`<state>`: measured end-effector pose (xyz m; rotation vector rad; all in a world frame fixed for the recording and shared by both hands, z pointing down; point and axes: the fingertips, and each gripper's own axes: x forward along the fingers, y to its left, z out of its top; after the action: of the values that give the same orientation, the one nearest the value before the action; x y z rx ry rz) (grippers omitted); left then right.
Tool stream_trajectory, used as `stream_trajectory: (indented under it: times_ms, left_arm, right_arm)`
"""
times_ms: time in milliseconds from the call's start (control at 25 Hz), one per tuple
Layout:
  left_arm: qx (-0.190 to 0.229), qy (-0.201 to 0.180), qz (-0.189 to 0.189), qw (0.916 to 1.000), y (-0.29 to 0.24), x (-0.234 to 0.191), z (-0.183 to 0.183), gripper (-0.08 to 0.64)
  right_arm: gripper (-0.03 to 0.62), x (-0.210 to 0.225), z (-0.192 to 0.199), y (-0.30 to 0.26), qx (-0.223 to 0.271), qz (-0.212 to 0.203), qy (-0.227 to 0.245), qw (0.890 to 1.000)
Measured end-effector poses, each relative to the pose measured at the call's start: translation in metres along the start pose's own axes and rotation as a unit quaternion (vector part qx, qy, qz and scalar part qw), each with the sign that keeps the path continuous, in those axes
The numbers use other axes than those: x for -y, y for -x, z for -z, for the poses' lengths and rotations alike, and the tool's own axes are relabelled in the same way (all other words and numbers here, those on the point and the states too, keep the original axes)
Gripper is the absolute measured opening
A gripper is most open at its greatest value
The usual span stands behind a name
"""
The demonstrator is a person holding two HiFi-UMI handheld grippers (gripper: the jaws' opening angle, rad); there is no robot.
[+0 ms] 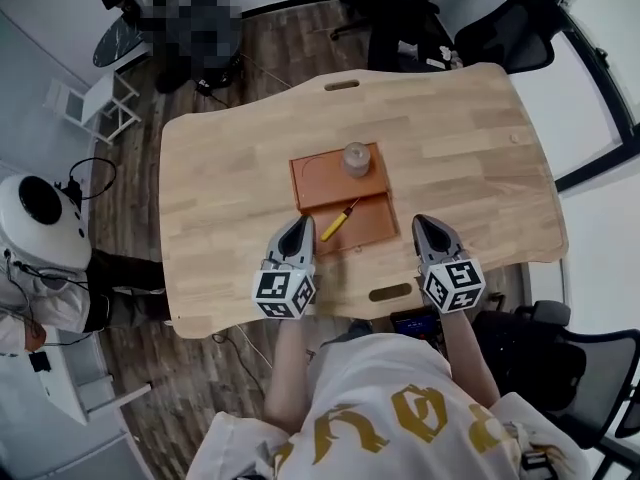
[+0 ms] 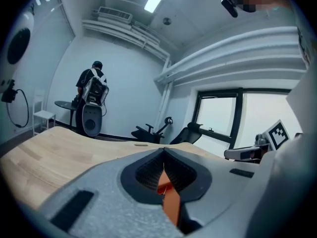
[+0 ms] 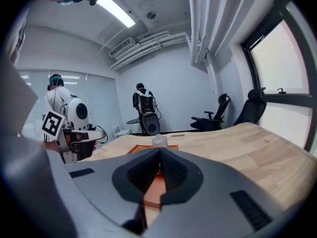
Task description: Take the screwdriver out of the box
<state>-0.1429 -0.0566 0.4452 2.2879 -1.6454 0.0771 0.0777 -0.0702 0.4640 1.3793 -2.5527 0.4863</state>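
Jaws clenched on nothing, the grey left gripper (image 1: 297, 223) and right gripper (image 1: 424, 222) flank a slim yellow-handled screwdriver (image 1: 338, 224) lying diagonally in a flat rust-orange box (image 1: 318, 182) on a pale wooden table (image 1: 230, 168).

Your box (image 1: 315, 183) is a flat orange-brown case. It lies open at the middle of the worktop (image 1: 230, 168), in two panels, one beyond the other. Your screwdriver (image 1: 337, 224) has a yellow handle and a thin shaft. It rests diagonally on the near panel, handle at your near left, shaft pointing far right.
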Motion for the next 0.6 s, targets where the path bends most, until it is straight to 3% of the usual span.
stream_trajectory:
  times_ms: [200, 600]
  left_arm:
    - [-0.010, -0.011, 0.024, 0.9996, -0.021, -0.009, 0.001, 0.009]
    - [-0.020, -0.011, 0.042, 0.9989, -0.036, 0.000, 0.003, 0.009]
  right_arm:
    - [0.011, 0.007, 0.007, -0.011, -0.016, 0.021, -0.007, 1.000]
    - [0.011, -0.004, 0.005, -0.010, -0.020, 0.013, 0.005, 1.000]
